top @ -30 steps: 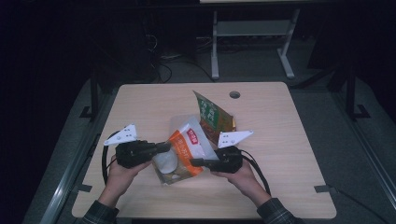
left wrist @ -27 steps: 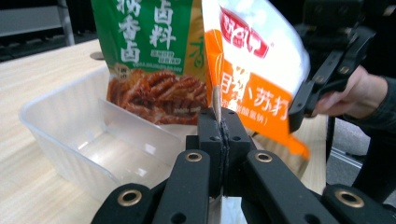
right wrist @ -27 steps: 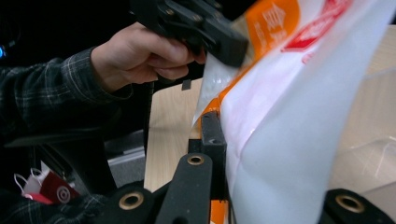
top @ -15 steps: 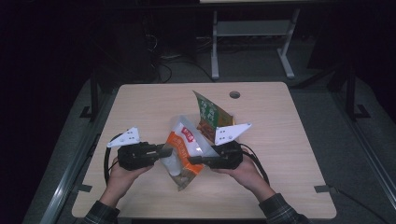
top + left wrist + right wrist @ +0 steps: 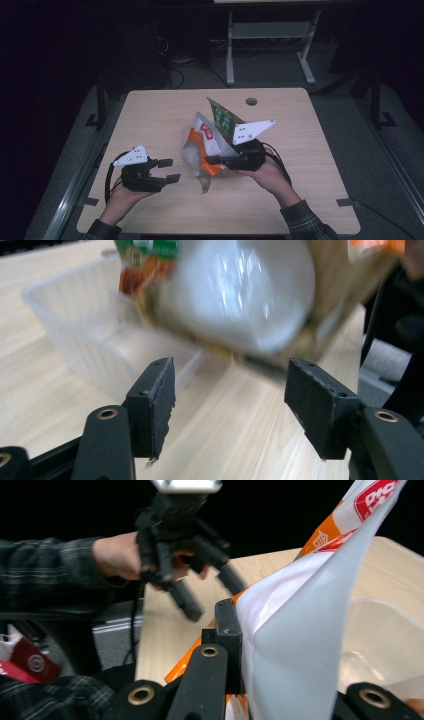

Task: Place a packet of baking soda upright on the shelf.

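An orange and white snack bag (image 5: 207, 142) hangs tilted above the table with my right gripper (image 5: 216, 160) shut on its lower edge. In the right gripper view the bag (image 5: 310, 630) is pinched against the left jaw of that gripper (image 5: 245, 635); the other jaw is hidden behind the bag. My left gripper (image 5: 169, 170) stands open a little left of the bag, touching nothing. In the left gripper view its jaws (image 5: 230, 400) are wide apart, with the blurred bag (image 5: 240, 295) ahead of them. A clear plastic tray (image 5: 75, 325) lies under the bag.
A green snack bag (image 5: 226, 117) stands upright just behind the orange one. The wooden table (image 5: 150, 115) has a round cable hole (image 5: 251, 101) near its far edge. A desk frame and cables (image 5: 270, 45) stand on the dark floor beyond.
My left gripper has let go of the bag, opened and drawn back to the left. The right gripper has lifted the bag higher and tilted it.
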`<state>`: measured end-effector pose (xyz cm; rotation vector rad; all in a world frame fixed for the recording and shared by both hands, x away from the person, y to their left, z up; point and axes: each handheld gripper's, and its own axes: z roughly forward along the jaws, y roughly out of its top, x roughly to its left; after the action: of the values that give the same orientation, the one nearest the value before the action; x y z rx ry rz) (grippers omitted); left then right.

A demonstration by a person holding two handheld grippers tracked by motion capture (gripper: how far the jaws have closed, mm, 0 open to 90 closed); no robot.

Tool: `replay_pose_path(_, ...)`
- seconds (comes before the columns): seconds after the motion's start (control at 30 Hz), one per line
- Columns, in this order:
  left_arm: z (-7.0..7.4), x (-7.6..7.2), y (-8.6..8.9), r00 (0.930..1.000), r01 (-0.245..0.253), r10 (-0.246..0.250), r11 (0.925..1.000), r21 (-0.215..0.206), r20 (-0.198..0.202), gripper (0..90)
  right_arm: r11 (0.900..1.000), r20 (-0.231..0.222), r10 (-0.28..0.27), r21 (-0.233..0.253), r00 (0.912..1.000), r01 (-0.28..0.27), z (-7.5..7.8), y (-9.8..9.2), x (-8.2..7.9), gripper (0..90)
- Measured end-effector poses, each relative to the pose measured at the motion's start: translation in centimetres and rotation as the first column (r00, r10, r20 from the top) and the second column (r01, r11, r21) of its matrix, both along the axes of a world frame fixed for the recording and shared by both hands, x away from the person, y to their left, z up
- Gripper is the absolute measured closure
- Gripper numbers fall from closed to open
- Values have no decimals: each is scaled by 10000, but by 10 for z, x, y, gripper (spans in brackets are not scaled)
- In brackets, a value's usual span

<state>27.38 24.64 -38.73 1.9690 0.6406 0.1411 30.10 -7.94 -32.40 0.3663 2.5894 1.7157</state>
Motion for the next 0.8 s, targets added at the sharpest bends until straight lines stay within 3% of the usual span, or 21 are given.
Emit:
replay_pose_path(0.27, -19, -6, 8, 9992, -206, 226, 9981, 585, -340, 320, 9968, 273, -686, -396, 9973, 697, 11, 7, 17, 900)
replay_pose_path(0.57, -23, -4, 5, 9989, -190, 217, 9978, 637, -423, 320, 9846, 451, -1445, -924, 9885, 1482, 12, 22, 35, 900)
replay_pose_path(0.8, -24, -3, 6, 9986, -193, 221, 9980, 604, -471, 320, 9764, 641, -1741, -1181, 9826, 1807, 10, 29, 43, 900)
